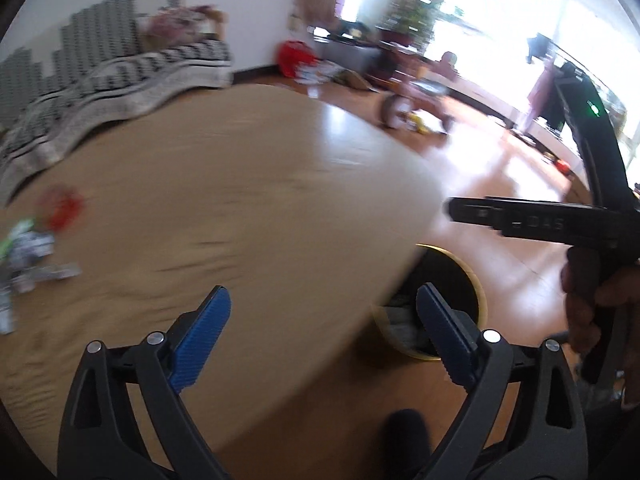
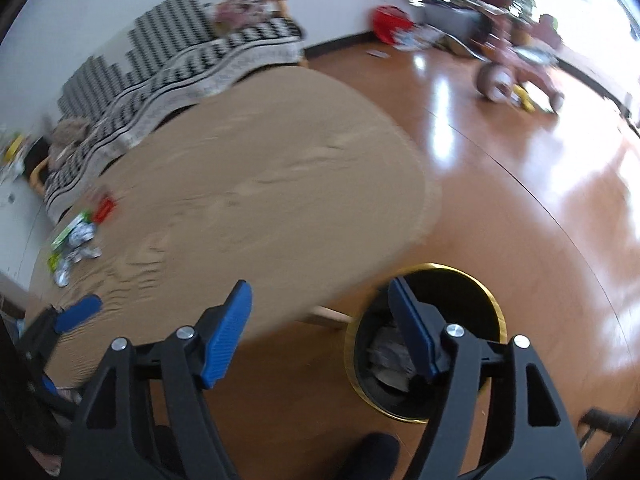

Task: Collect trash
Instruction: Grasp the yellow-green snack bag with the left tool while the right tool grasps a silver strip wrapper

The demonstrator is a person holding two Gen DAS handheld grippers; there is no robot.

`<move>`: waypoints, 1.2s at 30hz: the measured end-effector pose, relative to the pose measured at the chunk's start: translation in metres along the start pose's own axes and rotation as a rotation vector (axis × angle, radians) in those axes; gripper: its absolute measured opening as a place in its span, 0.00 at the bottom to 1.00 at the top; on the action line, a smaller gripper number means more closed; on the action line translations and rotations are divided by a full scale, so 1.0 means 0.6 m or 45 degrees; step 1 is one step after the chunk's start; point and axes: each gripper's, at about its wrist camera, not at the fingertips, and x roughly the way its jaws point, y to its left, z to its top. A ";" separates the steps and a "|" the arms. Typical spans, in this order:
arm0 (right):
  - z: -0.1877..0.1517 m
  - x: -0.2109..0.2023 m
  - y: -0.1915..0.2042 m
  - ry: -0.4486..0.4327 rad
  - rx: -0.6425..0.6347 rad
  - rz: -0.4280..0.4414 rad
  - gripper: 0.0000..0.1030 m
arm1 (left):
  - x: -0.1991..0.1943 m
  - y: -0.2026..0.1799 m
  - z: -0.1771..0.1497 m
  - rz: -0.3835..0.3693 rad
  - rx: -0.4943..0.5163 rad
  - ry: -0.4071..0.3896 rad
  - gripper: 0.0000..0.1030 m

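Where they lie heaped, the wrappers point(image 2: 74, 246) look crumpled, silvery-green

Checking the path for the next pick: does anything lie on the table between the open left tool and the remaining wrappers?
Nothing visible does. Bare tan tablecloth lies between the left tool and the crumpled silver, green and red wrappers at its far left.

The left gripper point(image 1: 324, 320) points steeply downward, its blue pads point(image 1: 204, 336) spread wide with nothing between them. The right gripper point(image 2: 320, 324) tilts down likewise, jaws parted and empty. In the left wrist view the right gripper appears at the right edge as a black frame, a hand point(image 1: 592, 304) wrapped round its handle; in the right wrist view a blue left pad point(image 2: 78, 318) shows at lower left.
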 end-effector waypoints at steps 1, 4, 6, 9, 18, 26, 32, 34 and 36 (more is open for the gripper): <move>0.006 0.005 0.028 -0.006 -0.025 0.023 0.67 | -0.022 0.046 -0.007 0.046 -0.033 -0.013 0.89; 0.020 0.018 0.116 -0.031 -0.100 0.093 0.67 | -0.066 0.148 -0.028 0.145 -0.114 -0.042 0.89; 0.026 0.030 0.176 -0.043 -0.155 0.137 0.67 | -0.098 0.227 -0.045 0.224 -0.199 -0.060 0.89; 0.029 0.055 0.271 -0.046 -0.244 0.201 0.67 | -0.140 0.331 -0.066 0.284 -0.361 -0.071 0.89; 0.018 0.143 0.479 0.021 -0.400 0.331 0.67 | -0.185 0.558 -0.105 0.462 -0.666 -0.109 0.90; 0.009 0.234 0.582 0.062 -0.493 0.305 0.67 | -0.128 0.621 -0.096 0.447 -0.748 -0.081 0.90; 0.010 0.273 0.618 0.069 -0.535 0.267 0.67 | -0.089 0.668 -0.094 0.488 -0.805 -0.056 0.90; 0.010 0.283 0.628 0.077 -0.554 0.254 0.67 | -0.083 0.675 -0.095 0.479 -0.829 -0.055 0.90; 0.010 0.287 0.636 0.058 -0.584 0.225 0.67 | -0.077 0.677 -0.094 0.466 -0.818 -0.054 0.90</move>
